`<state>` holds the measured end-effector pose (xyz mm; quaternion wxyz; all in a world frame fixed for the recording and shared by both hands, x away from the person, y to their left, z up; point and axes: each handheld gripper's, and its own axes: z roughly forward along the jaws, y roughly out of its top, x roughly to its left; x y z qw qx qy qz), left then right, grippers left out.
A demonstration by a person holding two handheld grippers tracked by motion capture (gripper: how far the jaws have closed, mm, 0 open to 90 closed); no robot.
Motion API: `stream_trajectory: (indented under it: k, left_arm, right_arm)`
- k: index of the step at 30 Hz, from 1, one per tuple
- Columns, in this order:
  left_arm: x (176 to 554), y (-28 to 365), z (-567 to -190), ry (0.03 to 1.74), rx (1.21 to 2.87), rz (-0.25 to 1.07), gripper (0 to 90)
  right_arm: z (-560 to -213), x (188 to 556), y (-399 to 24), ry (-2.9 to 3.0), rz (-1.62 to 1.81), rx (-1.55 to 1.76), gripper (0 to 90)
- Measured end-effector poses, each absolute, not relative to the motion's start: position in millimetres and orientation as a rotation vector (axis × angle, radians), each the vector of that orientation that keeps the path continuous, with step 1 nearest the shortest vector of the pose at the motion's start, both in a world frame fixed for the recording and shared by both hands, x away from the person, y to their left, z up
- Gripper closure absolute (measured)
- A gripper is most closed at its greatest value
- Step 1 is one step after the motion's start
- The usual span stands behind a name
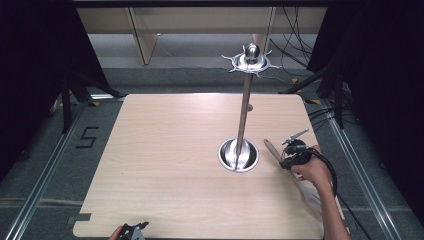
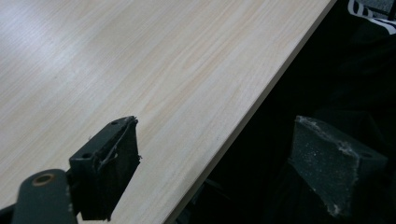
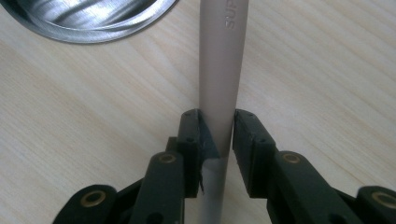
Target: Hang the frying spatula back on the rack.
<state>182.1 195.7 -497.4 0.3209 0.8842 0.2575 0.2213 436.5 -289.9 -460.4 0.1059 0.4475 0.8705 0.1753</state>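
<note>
A long utensil with a beige handle (image 1: 272, 149) lies flat on the wooden table (image 1: 175, 165), just right of a metal stand's round base (image 1: 238, 155). My right gripper (image 1: 285, 161) reaches down over that handle (image 3: 219, 56). In the right gripper view (image 3: 217, 135) both pads sit against its sides, shut on it. The utensil's pale far end (image 1: 312, 195) passes under the person's hand. My left gripper (image 1: 134, 231) rests at the table's near edge. In the left gripper view (image 2: 224, 172) its jaws are wide open, one over the wood and one past the edge, with nothing between them.
The stand has a tall steel pole (image 1: 245, 107) topped by a ring of hooks (image 1: 251, 60). Its shiny base (image 3: 93, 18) lies close beyond the handle's tip. Cables and dark tripods flank the table on the floor.
</note>
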Motion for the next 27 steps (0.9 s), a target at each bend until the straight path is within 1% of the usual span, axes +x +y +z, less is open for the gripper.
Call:
stream_trajectory:
  k: [3, 5, 7, 11, 12, 17, 19, 23, 24, 27]
  left_arm:
    - [181.9, 195.9, -497.1, 0.674, 2.324, 0.587, 14.8]
    - [181.5, 195.2, -497.8, 0.678, 2.315, 0.619, 14.9]
    - [180.5, 196.8, -496.6, 0.67, 2.328, 0.595, 14.9]
    - [180.3, 196.5, -497.3, 0.668, 2.331, 0.598, 14.9]
    - [180.3, 194.6, -499.2, 0.69, 2.301, 0.636, 14.9]
    - [180.0, 195.2, -498.8, 0.688, 2.307, 0.645, 14.8]
    - [180.5, 196.7, -497.6, 0.667, 2.332, 0.598, 14.9]
    - [180.2, 196.6, -497.7, 0.667, 2.331, 0.599, 14.9]
    - [179.9, 196.6, -497.7, 0.669, 2.332, 0.605, 14.9]
    - [179.6, 196.8, -498.1, 0.668, 2.333, 0.602, 14.9]
  right_arm:
    - [-455.8, 432.9, -293.2, 2.538, 0.542, 1.307, 73.5]
    - [-448.9, 427.1, -294.5, 2.508, 0.563, 1.349, 73.5]
    - [-442.2, 422.9, -298.1, 2.483, 0.592, 1.32, 73.5]
    - [-431.9, 413.4, -306.2, 2.442, 0.667, 1.311, 73.5]
    - [-429.8, 411.2, -308.0, 2.432, 0.688, 1.316, 73.5]
    - [-423.1, 404.8, -315.1, 2.412, 0.752, 1.284, 73.5]
    - [-418.6, 400.3, -317.4, 2.39, 0.789, 1.294, 73.5]
    - [-415.5, 397.6, -320.0, 2.352, 0.823, 1.275, 73.5]
    - [-407.7, 398.2, -324.3, 2.381, 0.806, 1.228, 73.5]
    - [-402.2, 395.9, -326.3, 2.364, 0.844, 1.196, 73.5]
